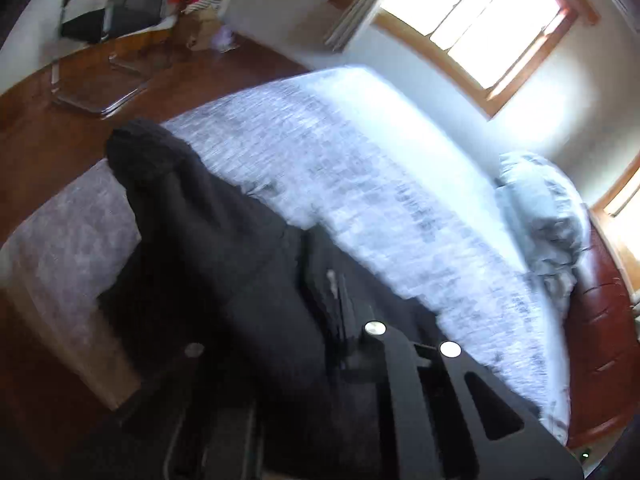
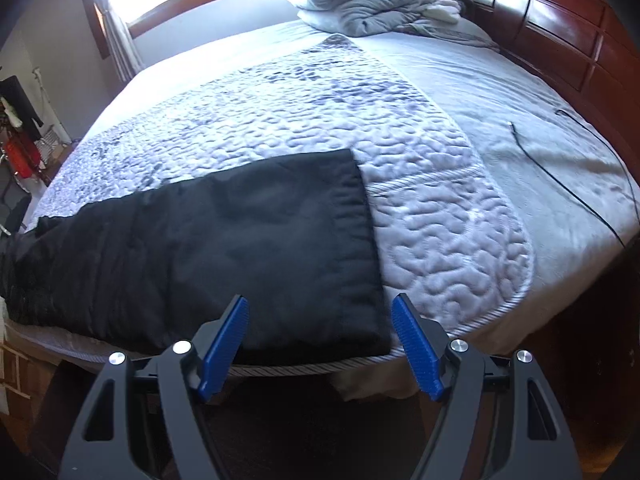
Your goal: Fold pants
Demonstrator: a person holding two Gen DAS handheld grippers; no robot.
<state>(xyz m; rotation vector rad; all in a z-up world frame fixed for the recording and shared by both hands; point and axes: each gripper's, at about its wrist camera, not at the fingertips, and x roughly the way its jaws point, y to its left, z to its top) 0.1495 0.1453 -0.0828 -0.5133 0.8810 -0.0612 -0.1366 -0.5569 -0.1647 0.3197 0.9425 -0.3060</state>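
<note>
1. Your right gripper (image 2: 320, 340) has its blue ribbed fingers (image 2: 226, 340) spread wide with nothing between them, hovering just off the near edge of the bed. Your left gripper (image 1: 360, 344) is so buried in dark cloth and motion blur that I cannot tell whether its fingers are clamped or apart.
2. Largest in view is the wide bed with its grey quilted coverlet (image 2: 420, 168), and the black fabric pants (image 2: 224, 240) lie across its near edge, hem end flat before your right gripper.
3. At the far end, the pants bunch up (image 1: 192, 216) near your left gripper and look lifted.
4. A thin black cable (image 2: 576, 192) lies well apart on the sheet.
5. Risk, as I judge it: with the hem end unheld, a left-side pull could drag the pants off the edge.
</note>
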